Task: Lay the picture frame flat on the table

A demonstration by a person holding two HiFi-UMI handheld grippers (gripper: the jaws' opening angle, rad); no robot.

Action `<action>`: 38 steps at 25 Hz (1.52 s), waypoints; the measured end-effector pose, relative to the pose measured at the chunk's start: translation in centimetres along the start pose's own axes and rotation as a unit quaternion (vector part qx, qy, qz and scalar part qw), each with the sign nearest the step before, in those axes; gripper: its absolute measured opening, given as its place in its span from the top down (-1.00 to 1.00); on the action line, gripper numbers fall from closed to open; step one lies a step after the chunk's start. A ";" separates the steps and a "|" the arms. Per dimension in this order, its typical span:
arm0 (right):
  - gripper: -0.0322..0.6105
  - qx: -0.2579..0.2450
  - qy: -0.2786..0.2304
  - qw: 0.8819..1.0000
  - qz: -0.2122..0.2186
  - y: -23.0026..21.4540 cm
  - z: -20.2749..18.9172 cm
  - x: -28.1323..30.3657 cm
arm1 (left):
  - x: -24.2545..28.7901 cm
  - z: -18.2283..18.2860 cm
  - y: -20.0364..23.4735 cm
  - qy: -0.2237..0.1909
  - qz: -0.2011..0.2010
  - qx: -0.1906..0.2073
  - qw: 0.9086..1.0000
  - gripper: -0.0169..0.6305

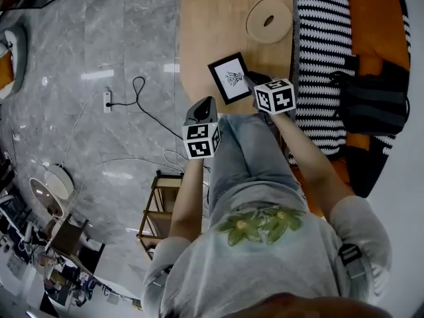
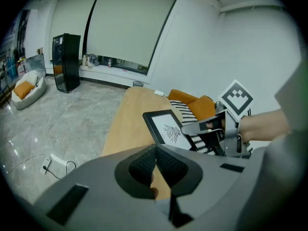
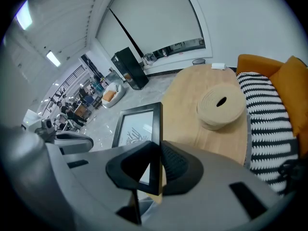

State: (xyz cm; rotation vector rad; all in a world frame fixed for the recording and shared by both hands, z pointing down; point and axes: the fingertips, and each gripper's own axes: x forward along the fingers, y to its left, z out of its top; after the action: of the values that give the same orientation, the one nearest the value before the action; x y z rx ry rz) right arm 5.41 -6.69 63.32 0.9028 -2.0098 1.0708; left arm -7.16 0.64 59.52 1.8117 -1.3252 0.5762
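Black rectangular picture frame (image 3: pixel 137 126) clamped edge-on in right gripper (image 3: pixel 157 167), tilted over light wooden table (image 3: pixel 180 93) ready for lowering; left gripper (image 2: pixel 155 166) closed, empty, idle

Black frame, pale wood, stripes and orange.
You see the picture frame (image 1: pixel 229 78) edged in black around a white sheet with a dark drawing, against the light wooden table (image 1: pixel 212 18). At its 1 o'clock is a beige disc (image 1: pixel 268 20), at 3 o'clock a black-and-white striped throw (image 1: pixel 321 52) and an orange sofa (image 1: pixel 381 25), and at 9 o'clock the grey veined floor (image 1: pixel 86 58).
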 end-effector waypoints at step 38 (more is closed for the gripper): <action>0.68 -0.025 0.059 0.998 0.012 -1.6 -2.5 7.4 | 2.9 -0.6 2.6 0.012 0.009 -0.014 1.000 0.90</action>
State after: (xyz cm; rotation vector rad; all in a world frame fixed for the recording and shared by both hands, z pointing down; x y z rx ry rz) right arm 3.36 -7.11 70.99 0.7748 -1.9452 1.0574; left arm -8.50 -0.89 62.86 1.7674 -1.3277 0.5854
